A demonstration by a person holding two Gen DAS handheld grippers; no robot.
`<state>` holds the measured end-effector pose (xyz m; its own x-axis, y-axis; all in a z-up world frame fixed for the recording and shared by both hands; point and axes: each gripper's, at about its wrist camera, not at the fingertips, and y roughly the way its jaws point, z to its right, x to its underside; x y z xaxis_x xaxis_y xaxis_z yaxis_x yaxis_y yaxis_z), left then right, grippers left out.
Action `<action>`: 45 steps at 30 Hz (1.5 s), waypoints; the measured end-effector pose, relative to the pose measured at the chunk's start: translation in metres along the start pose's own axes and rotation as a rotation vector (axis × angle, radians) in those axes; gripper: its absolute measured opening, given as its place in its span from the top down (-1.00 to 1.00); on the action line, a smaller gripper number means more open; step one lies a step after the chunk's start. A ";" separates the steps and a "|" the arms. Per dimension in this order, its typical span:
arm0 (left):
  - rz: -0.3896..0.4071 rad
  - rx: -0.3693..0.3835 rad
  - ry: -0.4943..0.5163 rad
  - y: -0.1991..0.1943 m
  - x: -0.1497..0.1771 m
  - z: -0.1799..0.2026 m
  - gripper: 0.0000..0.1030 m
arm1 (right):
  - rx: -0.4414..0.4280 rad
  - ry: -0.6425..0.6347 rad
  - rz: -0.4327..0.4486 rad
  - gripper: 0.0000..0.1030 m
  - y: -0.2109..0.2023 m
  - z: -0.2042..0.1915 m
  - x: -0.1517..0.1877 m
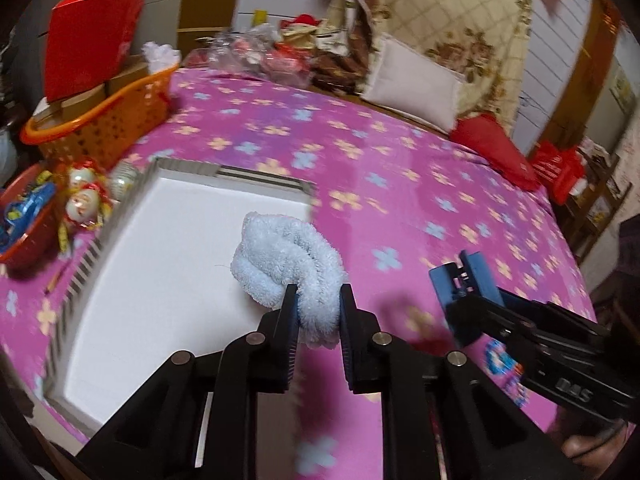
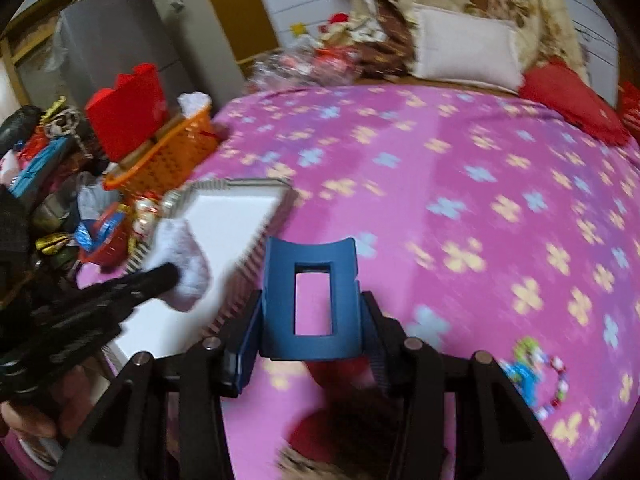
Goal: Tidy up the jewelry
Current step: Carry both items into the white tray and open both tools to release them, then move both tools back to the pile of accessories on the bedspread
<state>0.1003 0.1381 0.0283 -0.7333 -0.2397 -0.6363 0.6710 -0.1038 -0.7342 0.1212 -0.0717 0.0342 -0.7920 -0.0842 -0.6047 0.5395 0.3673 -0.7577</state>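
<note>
My left gripper [image 1: 318, 296] is shut on a fluffy pale-blue scrunchie [image 1: 288, 264], held just above a white box [image 1: 160, 260] with a striped rim that lies on the pink flowered blanket. In the right wrist view the scrunchie [image 2: 184, 260] hangs over the same box [image 2: 228, 216] from the left gripper [image 2: 168, 276]. My right gripper [image 2: 312, 300] is shut on a dark-blue hair claw clip [image 2: 280, 280], lifted off the blanket; the clip [image 1: 460, 284] also shows to the right of the scrunchie. A colourful bead bracelet [image 2: 536, 376] lies on the blanket at lower right.
An orange basket [image 1: 108, 120] with a red bag stands at the back left. A red bowl [image 1: 24, 224] and doll ornaments [image 1: 84, 200] sit left of the box. A pillow [image 1: 412, 80] and a red cushion [image 1: 492, 148] lie at the far side. Something red, blurred [image 2: 340, 372], lies below the clip.
</note>
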 end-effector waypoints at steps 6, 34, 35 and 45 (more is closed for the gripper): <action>-0.011 -0.038 -0.028 0.025 -0.030 -0.046 0.80 | -0.094 0.017 -0.027 0.07 0.046 -0.038 -0.032; -0.104 -0.086 -0.091 0.112 -0.060 -0.134 0.30 | -0.031 -0.005 -0.164 -0.05 0.200 -0.075 -0.076; -0.106 -0.084 -0.095 0.111 -0.060 -0.136 0.30 | -0.036 0.000 -0.160 -0.12 0.198 -0.075 -0.076; -0.036 -0.172 -0.046 0.066 -0.045 -0.114 0.29 | -0.056 0.033 -0.097 -0.33 0.136 -0.062 -0.064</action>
<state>0.1655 0.2518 -0.0186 -0.7483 -0.2828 -0.6001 0.6125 0.0529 -0.7887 0.2270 0.0413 -0.0149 -0.8492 -0.0922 -0.5200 0.4436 0.4097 -0.7971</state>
